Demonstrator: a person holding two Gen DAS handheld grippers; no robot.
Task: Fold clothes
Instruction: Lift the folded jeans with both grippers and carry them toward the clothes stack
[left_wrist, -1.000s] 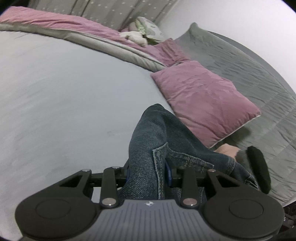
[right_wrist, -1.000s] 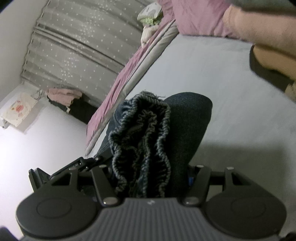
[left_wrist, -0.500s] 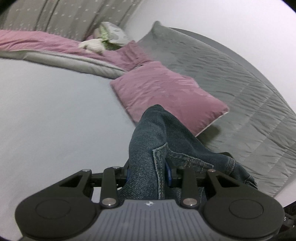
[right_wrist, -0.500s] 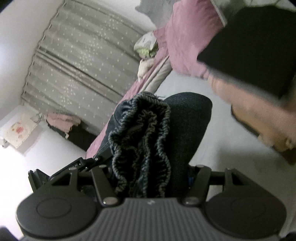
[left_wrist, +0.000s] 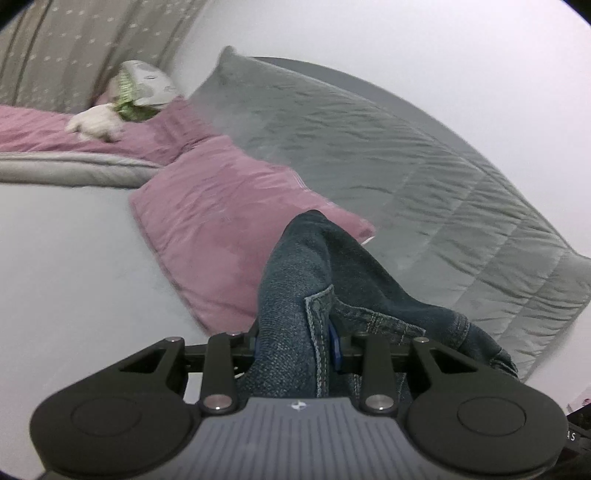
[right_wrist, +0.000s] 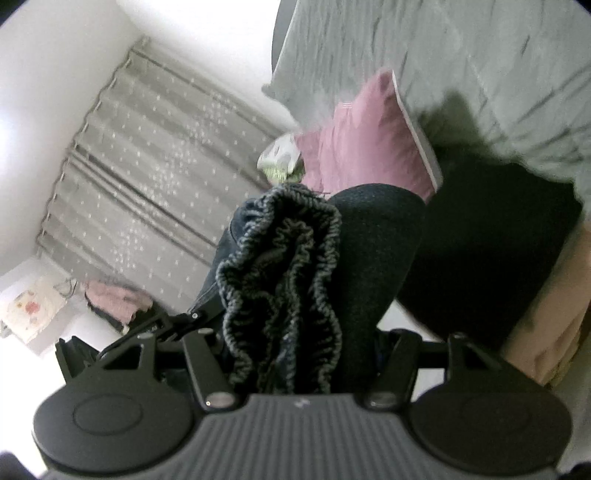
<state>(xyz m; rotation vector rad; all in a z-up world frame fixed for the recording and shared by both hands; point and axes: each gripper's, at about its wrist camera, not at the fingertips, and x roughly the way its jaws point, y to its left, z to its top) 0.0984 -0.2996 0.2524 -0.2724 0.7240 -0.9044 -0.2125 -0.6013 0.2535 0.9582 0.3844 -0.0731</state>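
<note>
Jeans (left_wrist: 310, 295): dark denim, bunched, pinched in left gripper (left_wrist: 295, 343) and right gripper (right_wrist: 299, 354), raised over pale grey bed sheet (left_wrist: 74, 258). Mauve pillow (left_wrist: 221, 221) beside quilted grey headboard cushion (left_wrist: 406, 166). Dotted grey curtain (right_wrist: 147, 166) along white wall.

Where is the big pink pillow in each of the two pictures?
Left wrist view: the pink velvety square pillow lies left of centre on the bed, behind the dark blue denim jeans.
Right wrist view: the same pillow sits upper centre-right, tipped on its side, above the jeans' gathered waistband.
Shared landmark: the grey quilted bedcover next to the pillow.
</note>
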